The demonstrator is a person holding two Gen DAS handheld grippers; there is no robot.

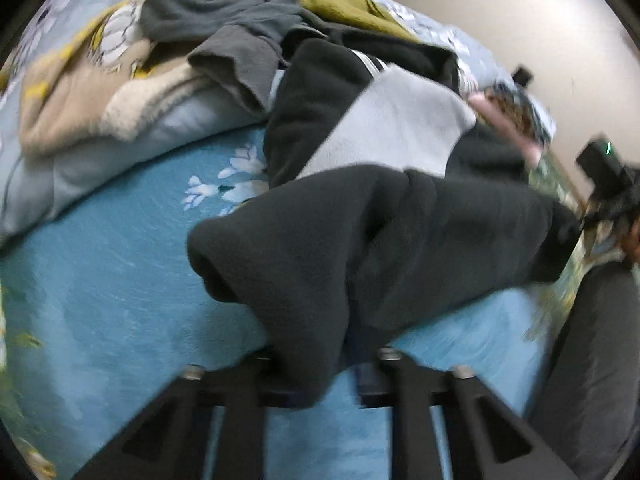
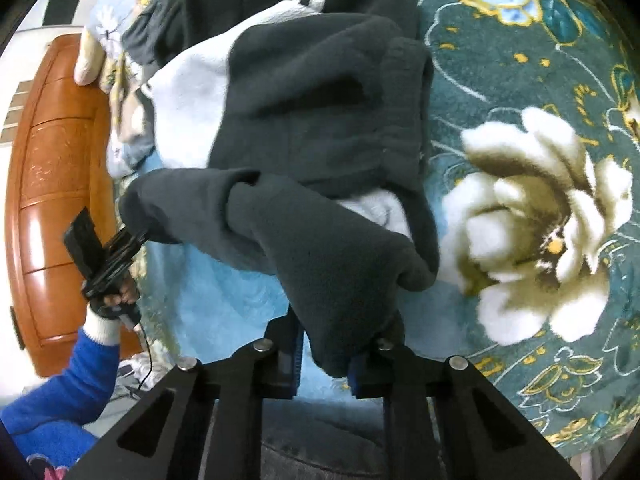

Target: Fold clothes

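While both hand-held grippers pinch the same garment, a dark charcoal fleece garment with pale grey panels (image 1: 360, 240) lies bunched on the bed, on a light blue bedsheet printed with white flowers (image 1: 120, 280). At the bottom of the left wrist view, the left hand-held gripper (image 1: 320, 384) has its jaws nearly closed on a hanging fold of the charcoal fleece, which drapes down between its 2 fingers. In the right wrist view, the right hand-held gripper (image 2: 324, 364) is likewise clamped on another edge of the same garment, its jaws almost together with cloth between them. From that view the left gripper shows at the far left, gripped by a hand coming out of a blue sleeve with a white cuff (image 2: 68, 380). Beside the garment spreads a dark teal fleece blanket with a large cream flower (image 2: 540, 220). Behind it sits a heap of grey and olive-green clothes (image 1: 248, 20). An orange-brown wooden headboard (image 2: 52, 184) stands at the bed's edge.
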